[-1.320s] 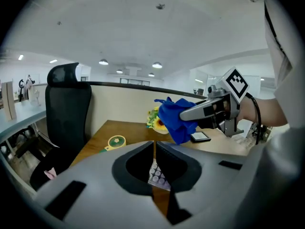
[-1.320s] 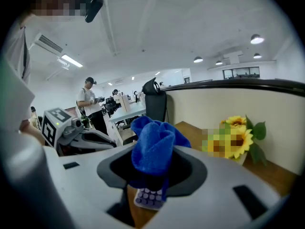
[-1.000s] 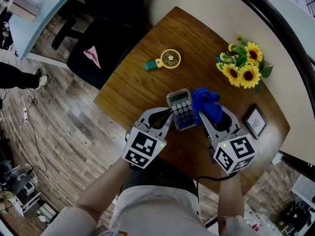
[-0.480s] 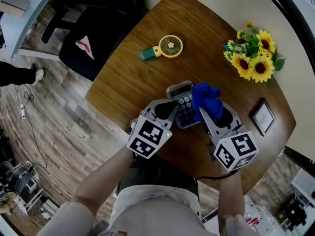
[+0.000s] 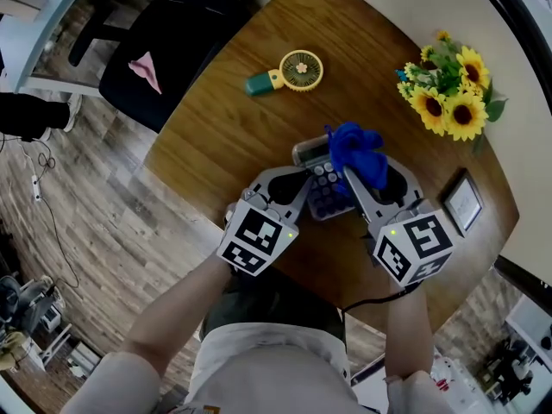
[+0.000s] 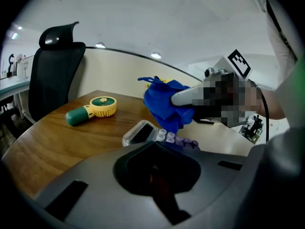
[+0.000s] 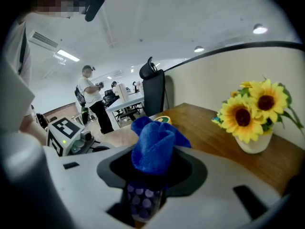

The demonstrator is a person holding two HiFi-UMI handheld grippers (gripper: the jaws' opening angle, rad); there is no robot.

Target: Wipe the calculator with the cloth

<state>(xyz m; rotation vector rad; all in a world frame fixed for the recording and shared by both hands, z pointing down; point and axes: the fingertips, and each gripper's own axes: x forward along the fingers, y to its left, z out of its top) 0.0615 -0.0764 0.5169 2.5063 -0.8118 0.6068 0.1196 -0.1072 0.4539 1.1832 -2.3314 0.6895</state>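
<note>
Left gripper (image 5: 302, 195) is clamped on the near edge of the calculator (image 5: 323, 188), which sticks out just past its jaws. Right gripper (image 5: 354, 179) is pinched on the blue cloth (image 5: 354, 147), bunched right over the keys. Hand fan (image 5: 289, 73) lies well beyond, sunflowers (image 5: 453, 93) further right.

On the wooden table (image 5: 216, 145) the left gripper (image 5: 299, 190) clasps the calculator (image 5: 317, 178) at its left edge while the right gripper (image 5: 352, 178) holds a bunched blue cloth (image 5: 355, 147) against it — a yellow hand fan (image 5: 289, 73) and sunflowers (image 5: 453, 93) stand farther off.
</note>
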